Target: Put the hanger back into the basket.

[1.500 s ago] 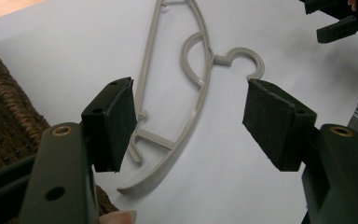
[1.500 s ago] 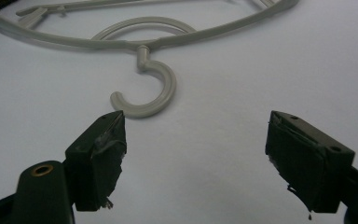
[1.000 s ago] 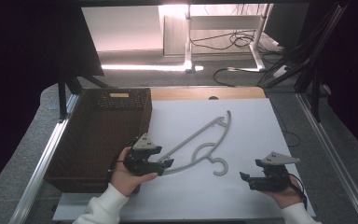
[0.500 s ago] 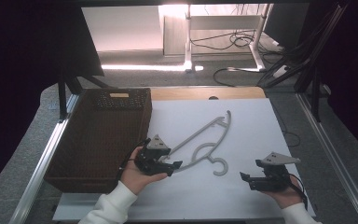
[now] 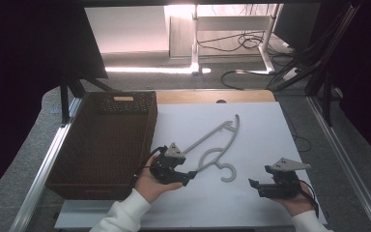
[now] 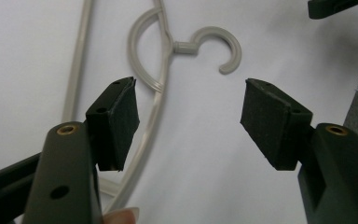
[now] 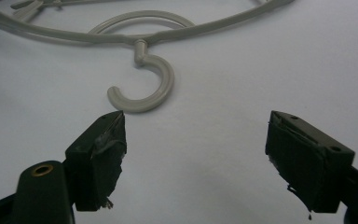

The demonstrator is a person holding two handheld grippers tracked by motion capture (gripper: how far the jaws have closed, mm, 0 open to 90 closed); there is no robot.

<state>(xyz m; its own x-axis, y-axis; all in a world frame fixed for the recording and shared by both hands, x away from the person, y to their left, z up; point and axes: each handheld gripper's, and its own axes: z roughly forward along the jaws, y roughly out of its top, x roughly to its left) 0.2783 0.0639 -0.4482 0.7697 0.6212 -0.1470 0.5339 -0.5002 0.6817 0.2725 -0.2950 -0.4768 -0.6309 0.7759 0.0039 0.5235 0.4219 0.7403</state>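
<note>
A grey plastic hanger [image 5: 207, 137] lies flat on the white tabletop [image 5: 270, 140], with its hook toward the front. My left gripper [image 5: 189, 177] is open at the hanger's lower arm, low over the table. In the left gripper view the hanger [image 6: 173, 46] runs under the left pad, and bare table shows across the wide gap of the gripper [image 6: 193, 123]. My right gripper [image 5: 255, 187] is open near the front right, apart from the hanger. In the right gripper view the hook [image 7: 168, 79] lies just beyond the open gripper [image 7: 196, 158].
A dark wicker basket [image 5: 101, 145] stands at the left of the table, close beside my left hand. Metal rails run along both table sides. Cables lie on the floor beyond the far edge.
My left gripper has moved right and a little down, from the basket's side to the hanger's lower arm. The right gripper and the hanger have stayed put.
</note>
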